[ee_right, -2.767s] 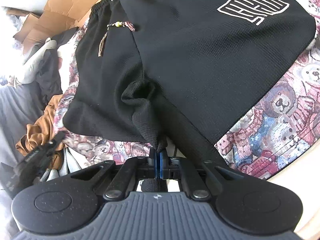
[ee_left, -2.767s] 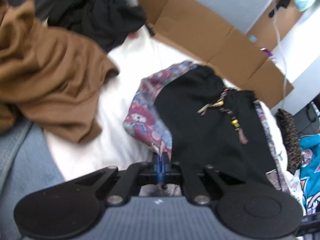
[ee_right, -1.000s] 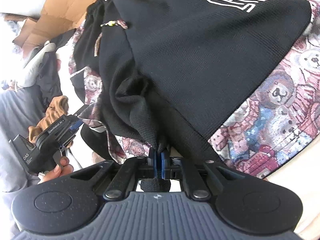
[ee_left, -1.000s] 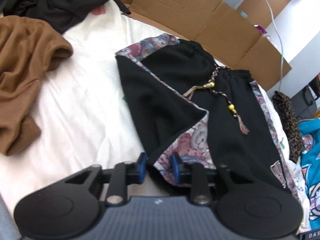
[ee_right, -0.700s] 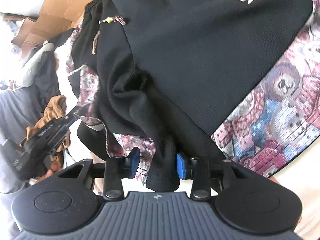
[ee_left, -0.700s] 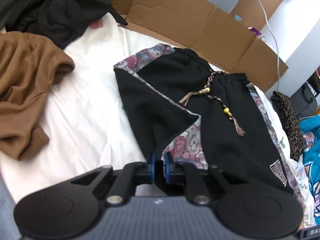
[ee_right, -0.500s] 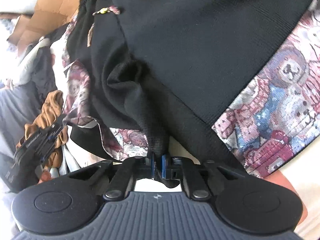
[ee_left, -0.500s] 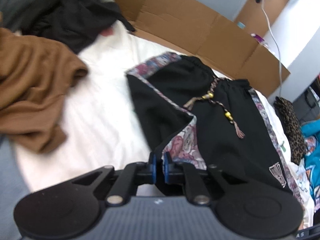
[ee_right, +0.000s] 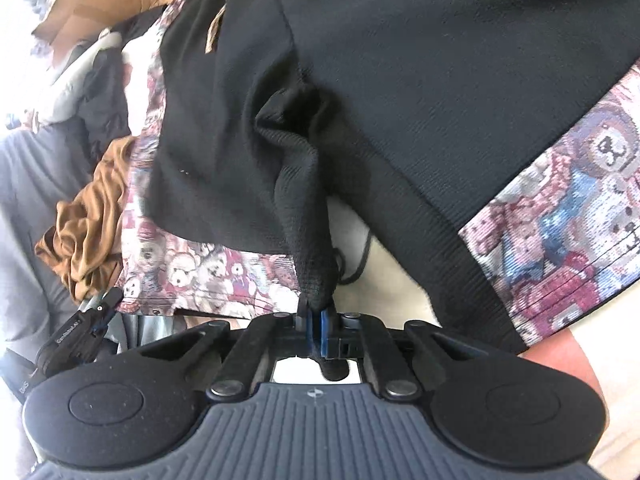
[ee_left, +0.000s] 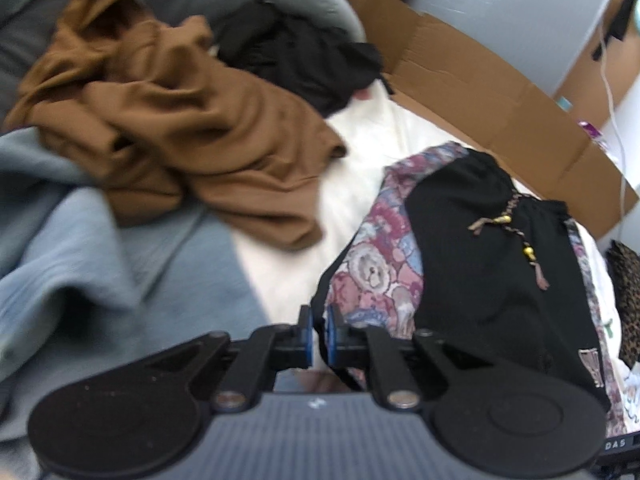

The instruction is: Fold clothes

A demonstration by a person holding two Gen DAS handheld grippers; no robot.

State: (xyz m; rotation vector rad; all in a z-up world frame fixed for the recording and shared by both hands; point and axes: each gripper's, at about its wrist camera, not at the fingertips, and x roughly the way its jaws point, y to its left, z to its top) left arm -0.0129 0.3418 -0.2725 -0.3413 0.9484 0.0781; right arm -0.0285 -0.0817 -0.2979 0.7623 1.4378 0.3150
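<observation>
The black shorts (ee_left: 492, 264) with teddy-bear patterned side panels are lying on a white bed sheet (ee_left: 360, 184), filling the right half of the left wrist view and most of the right wrist view. The left gripper (ee_left: 318, 334) is sitting at the lower middle of its frame, its jaws nearly together and pinching the hem of the shorts' patterned leg. The right gripper (ee_right: 316, 322) is at the lower middle of its own frame, its jaws pressed onto a bunched fold of black fabric at the crotch of the shorts, which is rising in a ridge above them. A braided drawstring (ee_left: 516, 232) with yellow beads is lying across the waistband. A brown garment (ee_left: 180, 120) is sprawling in the upper left of the left wrist view, touching a dark clothes heap (ee_left: 296, 52) behind it and a blue-grey blanket (ee_left: 80, 264) below. Flattened cardboard (ee_left: 480, 92) is running along the upper right, just beyond the sheet.
</observation>
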